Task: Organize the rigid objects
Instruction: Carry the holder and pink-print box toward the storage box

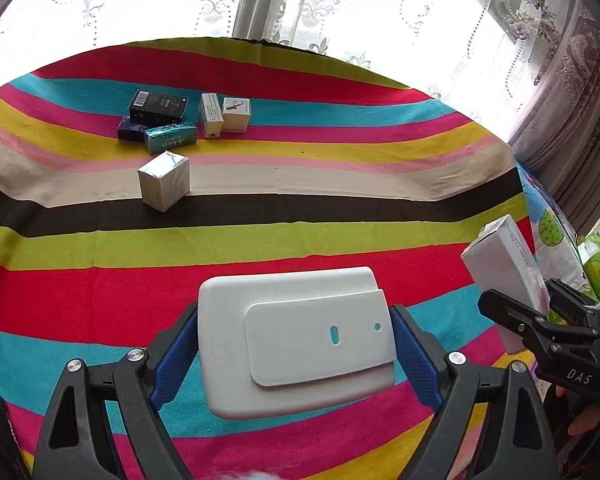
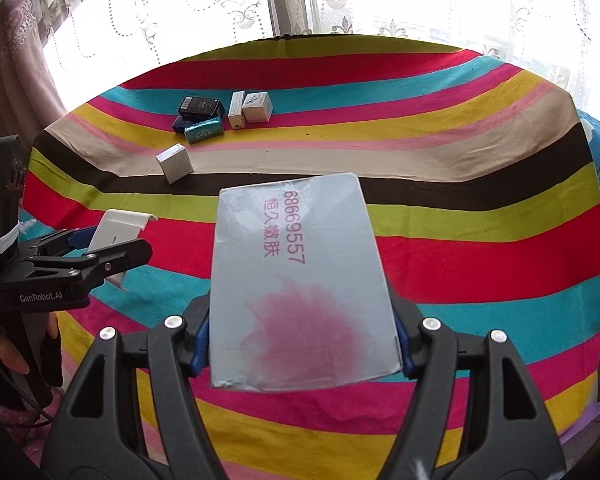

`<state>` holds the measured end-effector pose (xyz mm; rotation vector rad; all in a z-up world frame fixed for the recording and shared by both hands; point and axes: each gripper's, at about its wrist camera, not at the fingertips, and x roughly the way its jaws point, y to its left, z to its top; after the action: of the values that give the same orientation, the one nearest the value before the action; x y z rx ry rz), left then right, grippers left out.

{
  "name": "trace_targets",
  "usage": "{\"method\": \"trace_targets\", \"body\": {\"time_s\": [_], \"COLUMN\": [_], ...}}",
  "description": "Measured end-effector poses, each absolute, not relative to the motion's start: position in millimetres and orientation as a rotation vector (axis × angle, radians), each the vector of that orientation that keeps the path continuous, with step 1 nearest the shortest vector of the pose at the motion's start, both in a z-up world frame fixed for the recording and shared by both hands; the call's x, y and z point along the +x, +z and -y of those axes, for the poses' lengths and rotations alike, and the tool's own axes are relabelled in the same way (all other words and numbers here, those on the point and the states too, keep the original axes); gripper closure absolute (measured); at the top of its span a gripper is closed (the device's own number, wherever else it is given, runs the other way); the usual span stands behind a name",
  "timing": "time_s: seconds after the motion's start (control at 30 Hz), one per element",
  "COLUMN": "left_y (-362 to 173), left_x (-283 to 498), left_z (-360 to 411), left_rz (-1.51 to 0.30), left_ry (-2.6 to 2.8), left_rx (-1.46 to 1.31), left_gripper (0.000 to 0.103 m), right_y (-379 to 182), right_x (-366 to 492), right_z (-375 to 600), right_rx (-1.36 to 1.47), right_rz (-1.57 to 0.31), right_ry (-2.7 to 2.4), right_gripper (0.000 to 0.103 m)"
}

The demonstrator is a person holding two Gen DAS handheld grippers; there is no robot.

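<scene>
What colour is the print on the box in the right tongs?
Pink-red on a grey box, clearest in the right wrist view.

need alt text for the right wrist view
The right claw grips a grey box with pink print above a striped cloth. Small boxes sit far back; at left, the left claw holds a white plastic piece.

My left gripper (image 1: 296,344): plain white case (image 1: 296,340). Right gripper (image 2: 302,332): silver-grey box (image 2: 300,280), pink print. Cloth (image 1: 300,248): rainbow stripes.
</scene>
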<state>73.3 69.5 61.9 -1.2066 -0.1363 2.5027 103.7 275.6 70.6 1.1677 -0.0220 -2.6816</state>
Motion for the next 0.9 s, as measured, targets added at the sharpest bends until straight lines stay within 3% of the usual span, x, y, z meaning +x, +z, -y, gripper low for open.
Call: {"method": "trace_targets", "body": {"time_s": [0.47, 0.9], "left_y": [104.2, 115.6], "left_x": [138.5, 176.5], "left_z": [-92.8, -154.5], "left_rz": [0.099, -0.006], "left_ry": [2.449, 2.268], "left_rx": [-1.06, -0.995], "left_gripper": [0.012, 0.012], "right_y": [121.2, 133.0], "right_x": [183.3, 245.2], "right_z": [-297.5, -350.5], "right_rx": [1.041, 1.136], "right_rz": [-0.104, -0.147], "right_ry": [-2.777, -2.839], "right_gripper": [0.032, 0.032]}}
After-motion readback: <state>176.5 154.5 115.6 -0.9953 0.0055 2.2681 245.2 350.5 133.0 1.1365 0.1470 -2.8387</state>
